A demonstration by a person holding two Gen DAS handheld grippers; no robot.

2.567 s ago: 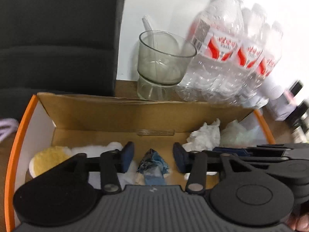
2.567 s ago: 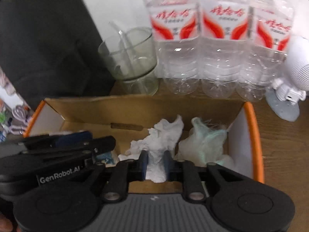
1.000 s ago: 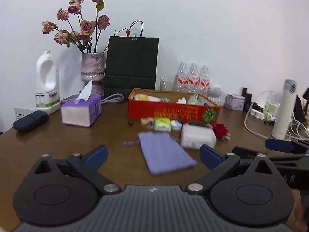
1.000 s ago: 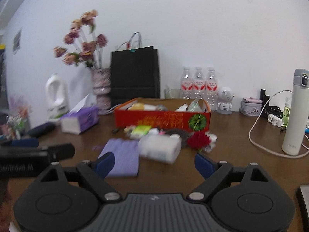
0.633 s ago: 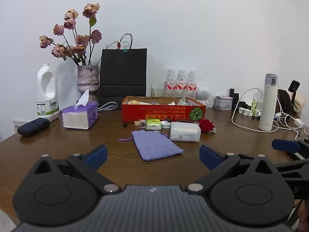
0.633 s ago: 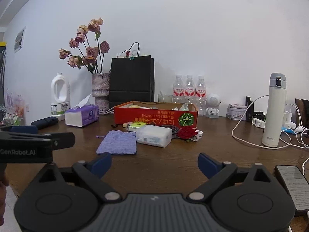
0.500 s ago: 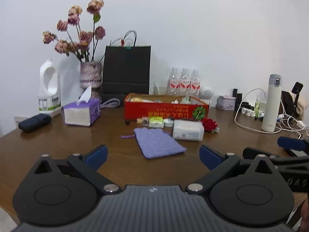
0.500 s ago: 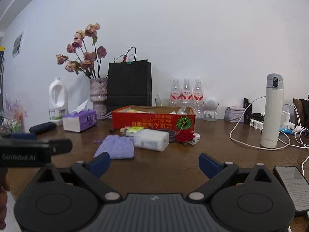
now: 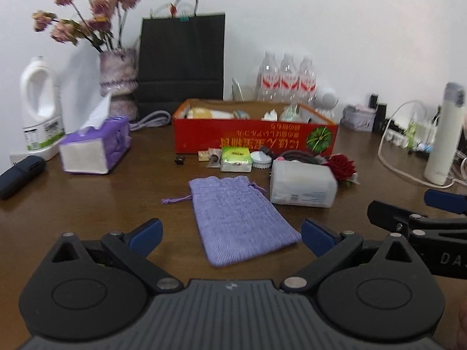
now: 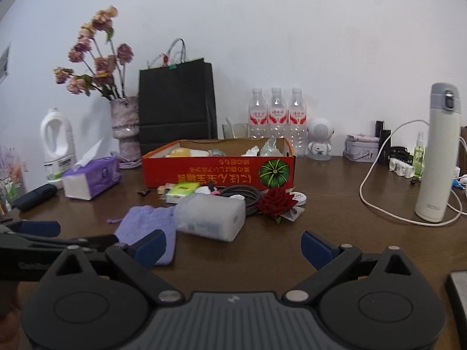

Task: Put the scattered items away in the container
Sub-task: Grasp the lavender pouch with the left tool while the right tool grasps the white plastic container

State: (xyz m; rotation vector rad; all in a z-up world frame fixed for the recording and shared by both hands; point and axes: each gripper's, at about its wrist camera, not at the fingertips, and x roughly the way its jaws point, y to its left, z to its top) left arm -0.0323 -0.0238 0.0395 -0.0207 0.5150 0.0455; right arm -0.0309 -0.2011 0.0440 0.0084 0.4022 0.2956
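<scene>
A red cardboard box [image 9: 251, 140] [image 10: 219, 172] with several items in it stands mid-table. In front of it lie a purple drawstring pouch [image 9: 239, 215] [image 10: 146, 224], a translucent white packet [image 9: 302, 186] [image 10: 210, 215], a green packet [image 9: 235, 159] [image 10: 182, 191], a red fabric rose [image 9: 341, 169] [image 10: 275, 202], a coiled dark cable [image 10: 243, 194] and small bits. My left gripper [image 9: 230, 233] is open and empty, low over the near end of the pouch. My right gripper [image 10: 233, 245] is open and empty, just before the white packet.
A purple tissue box [image 9: 93, 148], a white jug [image 9: 41, 108], a flower vase [image 9: 118, 81], a black paper bag [image 9: 181, 61], three water bottles [image 9: 287, 78], a white flask [image 10: 437, 157] with cables, and a dark case [image 9: 20, 175] stand around. A phone [image 10: 458, 291] lies at the right.
Both grippers left the box, opened and drew far back. In the last half second they have come forward and lower toward the pouch and the white packet.
</scene>
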